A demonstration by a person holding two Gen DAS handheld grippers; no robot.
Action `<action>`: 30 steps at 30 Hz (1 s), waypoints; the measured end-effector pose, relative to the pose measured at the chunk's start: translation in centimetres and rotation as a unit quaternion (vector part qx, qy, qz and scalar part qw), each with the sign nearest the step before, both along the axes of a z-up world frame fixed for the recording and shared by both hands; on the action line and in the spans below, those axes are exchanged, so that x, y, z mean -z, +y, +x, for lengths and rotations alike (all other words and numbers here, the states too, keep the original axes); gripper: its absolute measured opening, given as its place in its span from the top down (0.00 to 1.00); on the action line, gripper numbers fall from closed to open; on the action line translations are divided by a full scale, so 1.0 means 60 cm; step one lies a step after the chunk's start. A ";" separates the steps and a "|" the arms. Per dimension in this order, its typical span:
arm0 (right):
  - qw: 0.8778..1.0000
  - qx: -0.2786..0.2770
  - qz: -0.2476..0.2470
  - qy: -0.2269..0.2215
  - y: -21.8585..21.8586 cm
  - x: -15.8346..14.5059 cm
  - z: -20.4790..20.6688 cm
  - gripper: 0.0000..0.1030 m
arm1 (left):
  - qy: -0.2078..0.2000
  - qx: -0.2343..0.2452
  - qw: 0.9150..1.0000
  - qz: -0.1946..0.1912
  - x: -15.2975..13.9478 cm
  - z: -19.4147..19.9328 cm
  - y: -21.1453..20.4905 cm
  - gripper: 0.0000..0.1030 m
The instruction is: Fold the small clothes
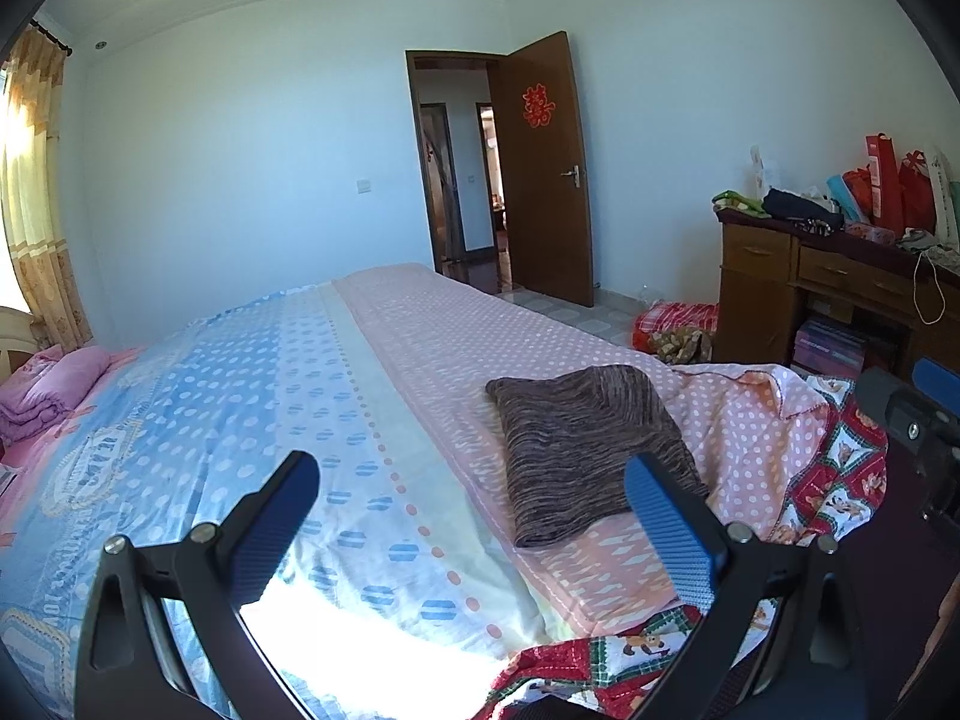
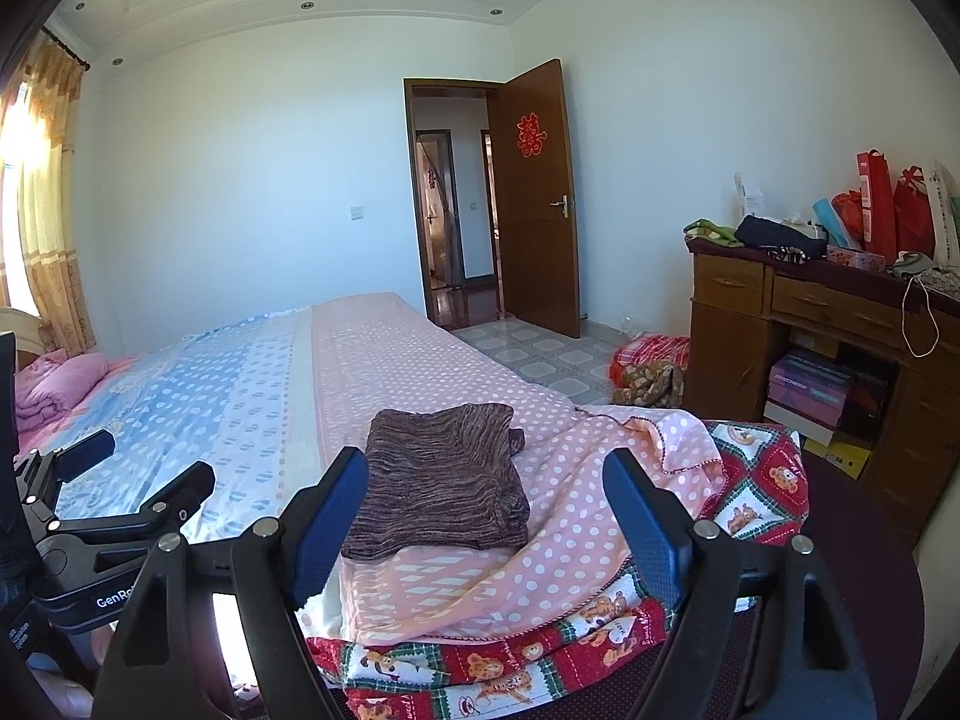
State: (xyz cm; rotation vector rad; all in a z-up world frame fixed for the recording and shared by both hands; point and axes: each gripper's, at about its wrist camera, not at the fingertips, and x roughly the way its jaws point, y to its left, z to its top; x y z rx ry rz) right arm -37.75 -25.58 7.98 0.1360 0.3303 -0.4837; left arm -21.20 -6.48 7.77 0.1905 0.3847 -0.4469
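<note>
1. Brown-and-grey knit, that's the folded garment (image 2: 441, 483), lying flat on the pink polka-dot part of the bedspread (image 2: 420, 354), near the bed's close corner.
2. Left tongs (image 1: 474, 504) hang above the bed with the blue pads spread wide, nothing between them; the garment sits just off the right-hand pad, not gripped.
3. Right tongs (image 2: 486, 504) gape wide too, empty, hovering just short of the garment, which shows between the two pads in the right wrist view.
4. Over to the bed: blue dotted panel on the left, a pale strip down the middle, pink on the right.
5. A red patchwork quilt with bear prints (image 2: 759, 498) peeks out beneath the pink sheet at the near corner.
6. A pink bundle of bedding (image 1: 48, 396) rests at the far left end.
7. Wooden surface with drawers (image 2: 834, 306) stands on the right, crowded with red bags (image 2: 888, 210) and dark cloth; boxes are stacked under it.
8. Brown door (image 2: 537, 198) stands open, a red paper cutting on it; tiled floor (image 2: 540, 360) beyond the bed.
9. Yellow curtain (image 1: 30, 192) glows at the far left.
</note>
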 end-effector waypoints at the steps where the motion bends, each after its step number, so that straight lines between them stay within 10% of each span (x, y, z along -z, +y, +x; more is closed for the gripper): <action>1: 1.000 0.000 0.000 0.000 -0.001 0.000 0.000 0.21 | -0.001 0.000 1.000 0.001 0.000 -0.001 0.000 0.00; 30: 1.000 0.003 0.003 0.004 -0.014 0.004 0.002 0.21 | -0.005 0.002 1.000 0.018 0.009 0.001 -0.006 0.00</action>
